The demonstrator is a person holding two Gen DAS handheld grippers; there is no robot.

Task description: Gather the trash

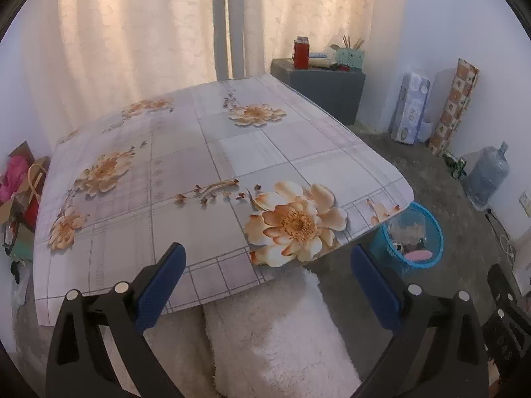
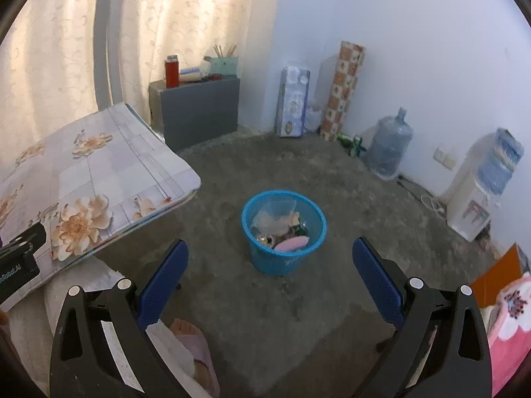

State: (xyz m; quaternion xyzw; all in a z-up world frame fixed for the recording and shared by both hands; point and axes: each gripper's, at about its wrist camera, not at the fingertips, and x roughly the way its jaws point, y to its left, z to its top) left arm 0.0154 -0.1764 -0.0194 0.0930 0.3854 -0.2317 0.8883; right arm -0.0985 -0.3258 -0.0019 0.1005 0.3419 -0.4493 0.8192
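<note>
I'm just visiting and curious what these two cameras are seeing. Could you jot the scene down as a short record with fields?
Place: a carpeted room with curtains and a low table under a flowered cloth
Table top: nothing lying on it in either view
Bin: blue mesh wastebasket on the carpet beside the table's corner
Bin contents: wrappers and a pink item, already inside
Left gripper: open, holding nothing, over the table's near edge
Right gripper: open, holding nothing, pointed at the wastebasket
Background: grey cabinet, water jug, water dispenser
</note>
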